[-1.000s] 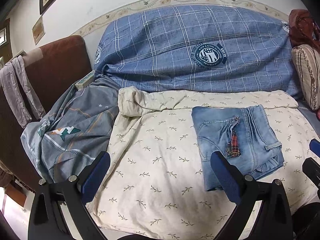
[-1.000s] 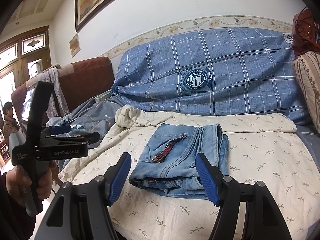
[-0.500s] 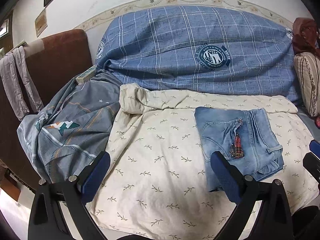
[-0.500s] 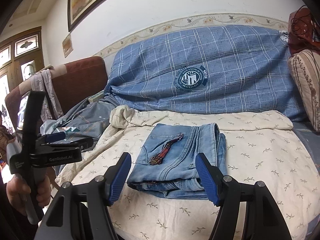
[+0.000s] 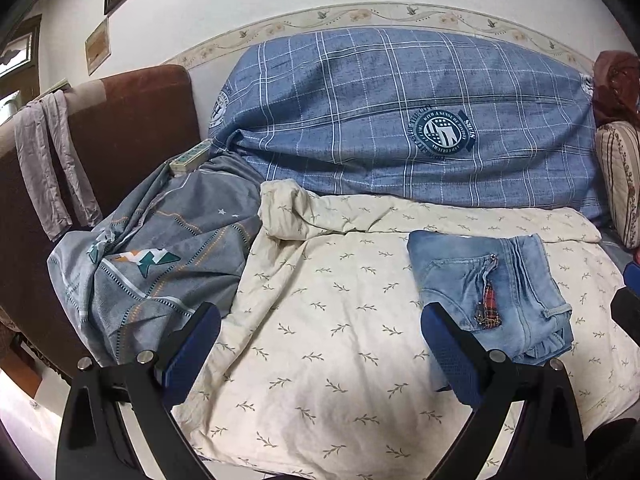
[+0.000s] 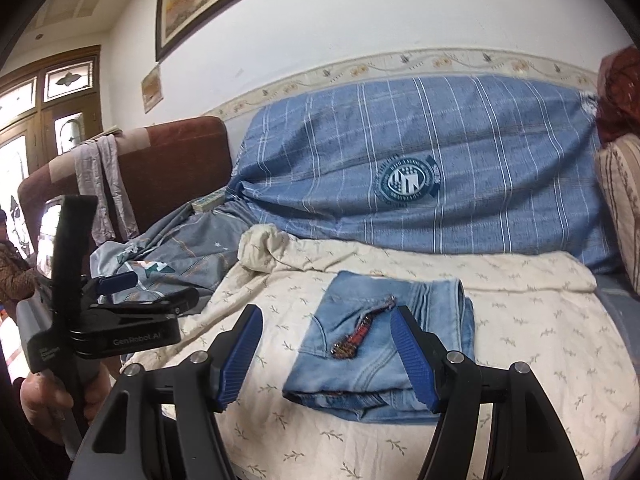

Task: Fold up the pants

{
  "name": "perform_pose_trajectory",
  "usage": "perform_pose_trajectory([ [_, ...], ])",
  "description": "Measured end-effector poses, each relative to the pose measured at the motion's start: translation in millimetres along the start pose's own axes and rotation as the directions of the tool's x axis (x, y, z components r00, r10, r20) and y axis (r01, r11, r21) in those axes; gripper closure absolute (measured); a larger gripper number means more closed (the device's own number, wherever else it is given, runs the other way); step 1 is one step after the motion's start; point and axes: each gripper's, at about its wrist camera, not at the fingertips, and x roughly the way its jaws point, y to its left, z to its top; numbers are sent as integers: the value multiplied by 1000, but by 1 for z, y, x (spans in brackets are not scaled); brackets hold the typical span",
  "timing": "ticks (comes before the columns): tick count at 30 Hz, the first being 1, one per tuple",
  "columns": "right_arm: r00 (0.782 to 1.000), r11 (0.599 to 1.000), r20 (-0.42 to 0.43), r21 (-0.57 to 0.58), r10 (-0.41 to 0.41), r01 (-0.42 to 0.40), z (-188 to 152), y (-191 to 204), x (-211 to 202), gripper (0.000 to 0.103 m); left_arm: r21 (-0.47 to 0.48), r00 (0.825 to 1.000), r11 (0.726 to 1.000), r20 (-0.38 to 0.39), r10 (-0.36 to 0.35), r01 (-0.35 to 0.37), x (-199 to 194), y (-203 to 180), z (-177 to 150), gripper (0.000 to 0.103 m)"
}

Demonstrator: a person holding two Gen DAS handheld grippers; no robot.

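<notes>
Light blue jeans lie folded into a compact rectangle on the cream leaf-print sheet, with a red plaid patch on top. They also show in the right wrist view. My left gripper is open and empty, held back from the sheet, left of the jeans. My right gripper is open and empty, held in front of the jeans without touching them. The left gripper's body shows at the left of the right wrist view, held in a hand.
A blue plaid cover drapes the sofa back. A grey patterned blanket lies bunched at the left. A brown armrest with a grey cloth stands far left. A striped cushion sits at the right edge.
Both grippers have drawn back and tilted slightly; the jeans sit lower and farther off in both views. The jeans have not moved on the sheet.
</notes>
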Motion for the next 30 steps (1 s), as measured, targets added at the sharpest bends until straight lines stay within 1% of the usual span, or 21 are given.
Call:
perform_pose_trajectory([
  [8,1000,1000,8,-31,6,-5,-1,6,-3,33,-16,1000,1000,-2,6,-6,-5,1,3,3],
  [14,1000,1000,16,-20,15,-15,-3,1,-8,33,5,1000,1000,17,10,-10,-17,-6,7,3],
  [23,999,1000,39,8,13,-14,-3,-12,-20,33,23,999,1000,48,-2,1,-34,-20,13,3],
  [30,999,1000,51,10,10,-11,-2,-18,-26,33,37,998,999,67,-18,15,-42,-29,16,3],
])
